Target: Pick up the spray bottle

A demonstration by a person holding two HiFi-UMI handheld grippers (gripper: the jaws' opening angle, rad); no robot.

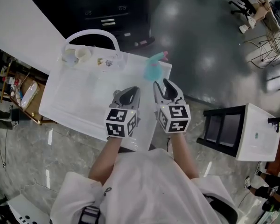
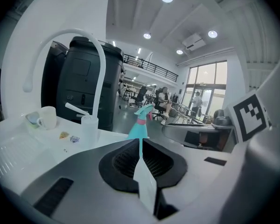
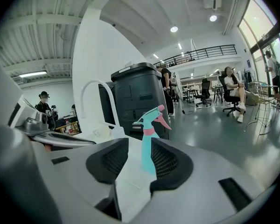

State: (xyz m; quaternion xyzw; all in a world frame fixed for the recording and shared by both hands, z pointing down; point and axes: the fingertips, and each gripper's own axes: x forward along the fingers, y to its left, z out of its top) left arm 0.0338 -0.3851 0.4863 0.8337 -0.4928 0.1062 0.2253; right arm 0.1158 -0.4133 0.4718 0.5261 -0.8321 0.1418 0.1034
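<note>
Biggest worry here is honestly the bottle's spot. The left tongs (image 1: pixel 127 94) are clenched with nothing in them and sit just beside the right tongs (image 1: pixel 162 85), so if the person swings them along for the ride they could clip the other tongs, though that looks like a minor risk. The real one is further right. The teal spray bottle (image 1: pixel 155 68) with its pink nozzle stands upright near the far right edge of the white desk (image 1: pixel 79 104), with open floor beyond it. It's tall and probably light, so if one jaw touches it before the other, it could tip or slide off that edge. Closing too high, around the neck or trigger, might also fire off a squirt or let it swing. The right tongs are released, with the jaws parted and nothing pressed between them. In the right gripper view the bottle lines up in the gap but is still ahead of the tips, not touching. The gap doesn't look much wider than the bottle's body, so the aim needs to stay centred. As for the pose, both forearms reach forward from the person's body side by side, marker cubes facing up, and both tongs point away and a bit downward over the desk. The right tongs sit slightly further forward and aim at the bottle.
</note>
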